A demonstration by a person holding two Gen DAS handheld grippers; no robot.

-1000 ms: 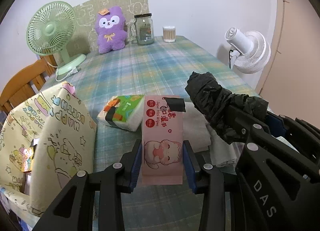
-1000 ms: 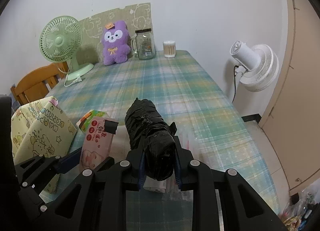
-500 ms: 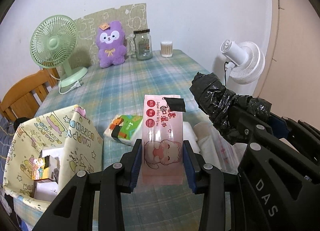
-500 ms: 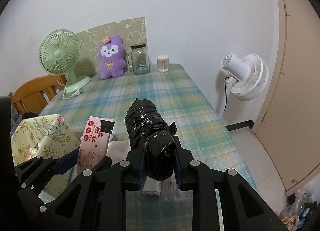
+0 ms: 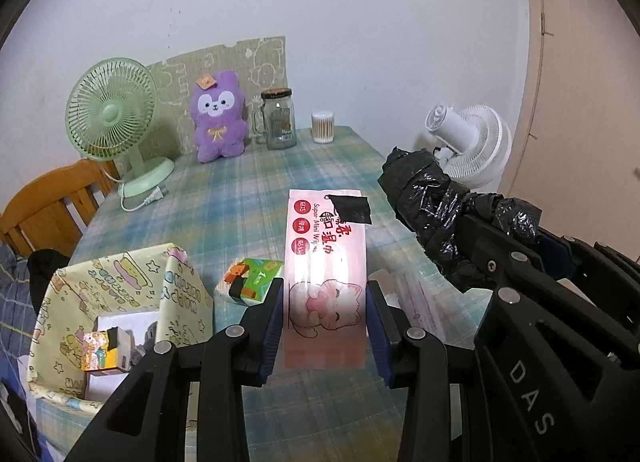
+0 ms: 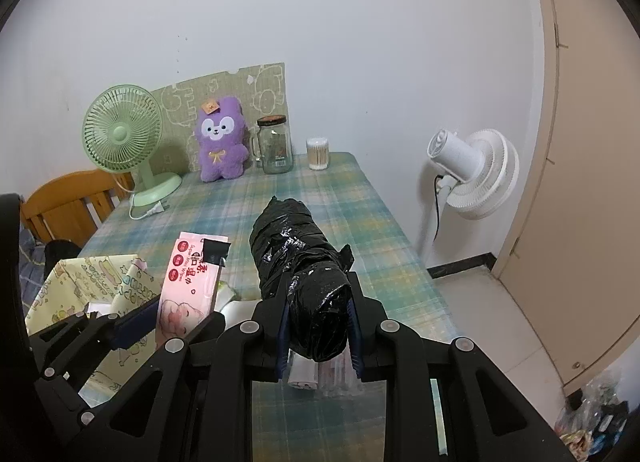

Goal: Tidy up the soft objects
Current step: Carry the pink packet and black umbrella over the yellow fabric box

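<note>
My left gripper is shut on a pink wet-wipes pack and holds it above the plaid table; the pack also shows in the right wrist view. My right gripper is shut on a black plastic-bag roll, held high to the right of the pack; the roll also shows in the left wrist view. A patterned fabric basket with small boxes inside stands at the lower left. A green tissue pack lies beside it.
A green desk fan, a purple plush, a glass jar and a cotton-swab tub stand at the table's far end. A white floor fan stands to the right. A wooden chair is at the left. Folded cloths lie under my right gripper.
Both grippers have risen and pulled back with their loads. The table and basket now look farther below, and the basket's inside has come into view.
</note>
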